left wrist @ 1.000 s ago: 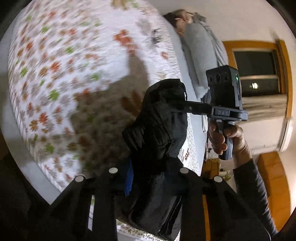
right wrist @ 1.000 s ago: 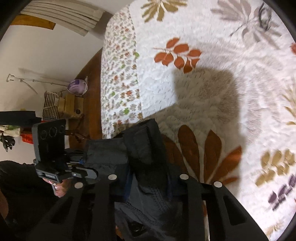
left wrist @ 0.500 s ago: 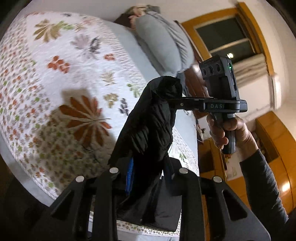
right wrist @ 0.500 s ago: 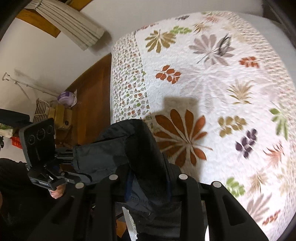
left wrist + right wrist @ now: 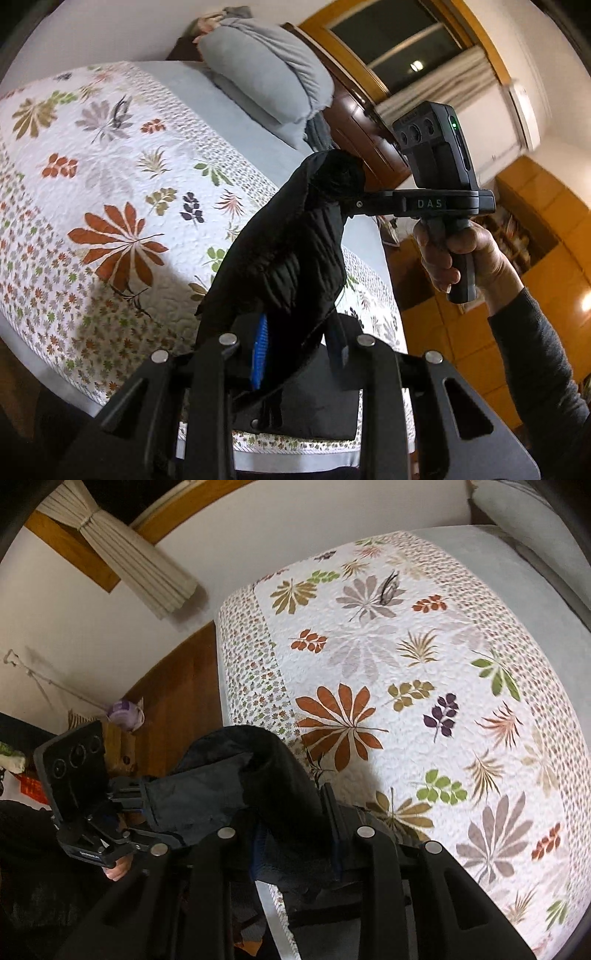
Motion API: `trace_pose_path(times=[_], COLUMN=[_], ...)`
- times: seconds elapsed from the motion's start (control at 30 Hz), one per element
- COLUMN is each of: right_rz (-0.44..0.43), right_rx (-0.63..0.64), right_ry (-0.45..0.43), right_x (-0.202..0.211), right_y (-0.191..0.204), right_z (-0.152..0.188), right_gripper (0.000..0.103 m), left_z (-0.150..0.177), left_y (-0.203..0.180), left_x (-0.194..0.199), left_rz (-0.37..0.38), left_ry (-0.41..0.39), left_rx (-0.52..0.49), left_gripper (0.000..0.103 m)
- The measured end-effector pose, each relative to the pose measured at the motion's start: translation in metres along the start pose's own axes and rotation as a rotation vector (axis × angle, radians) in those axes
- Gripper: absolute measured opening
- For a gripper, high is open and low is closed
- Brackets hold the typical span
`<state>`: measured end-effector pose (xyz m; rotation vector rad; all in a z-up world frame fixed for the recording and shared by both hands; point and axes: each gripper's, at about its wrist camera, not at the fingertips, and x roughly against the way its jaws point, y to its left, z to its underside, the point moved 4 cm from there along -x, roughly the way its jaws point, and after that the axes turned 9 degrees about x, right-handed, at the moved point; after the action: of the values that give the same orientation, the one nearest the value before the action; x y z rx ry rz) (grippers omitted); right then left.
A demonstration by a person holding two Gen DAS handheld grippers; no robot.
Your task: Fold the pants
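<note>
The black pants hang in the air above the near edge of the bed, stretched between both grippers. My left gripper is shut on one end, the cloth pinched between its blue-padded fingers. The right gripper, held by a hand in a grey sleeve, is shut on the other end, higher up. In the right wrist view the pants bunch between the right gripper fingers and run left to the left gripper. The lower part of the pants is hidden behind the fingers.
A floral quilt covers the bed, with a grey pillow at its head. A wooden floor runs beside the bed, with a tied curtain above. A window and wooden cabinets stand to the right.
Both grippers have risen with the pants, lifting them off the quilt. The bed now looks farther away, and the left gripper has rolled.
</note>
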<state>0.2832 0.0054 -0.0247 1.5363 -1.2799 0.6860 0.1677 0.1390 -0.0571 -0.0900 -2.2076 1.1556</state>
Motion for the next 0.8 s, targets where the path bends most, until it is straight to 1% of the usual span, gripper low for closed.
trace_pose_path(times=[0.4,0.57,0.67,0.8], right_rz=[0.030,0.040,0.043,0.044], right_rx=[-0.054,-0.068,-0.075,-0.104], right_ry=[-0.123,-0.181,-0.211,-0.241], right_x=[0.042,0.061,0.068,0.077], right_y=[-0.003,-0.010,-0.014,-0.024], right_z=[0.065,0.103,0.121,0.153], right_gripper=[0.028,0.028,0.028,0.028], left_z=[0.033,0.050,0.062,0.076], left_y=[-0.050,-0.074,-0.088,-0.103], left_x=[-0.018,-0.032,-0.043,-0.058], left_rz=[-0.036,-0.047,-0.051,-0.059], left_ry=[0.043,0.069,0.089,0.113], left_rx=[-0.152,-0.225,-0.268,-0.314], left_gripper=[0.025,0.025,0.025,0.025])
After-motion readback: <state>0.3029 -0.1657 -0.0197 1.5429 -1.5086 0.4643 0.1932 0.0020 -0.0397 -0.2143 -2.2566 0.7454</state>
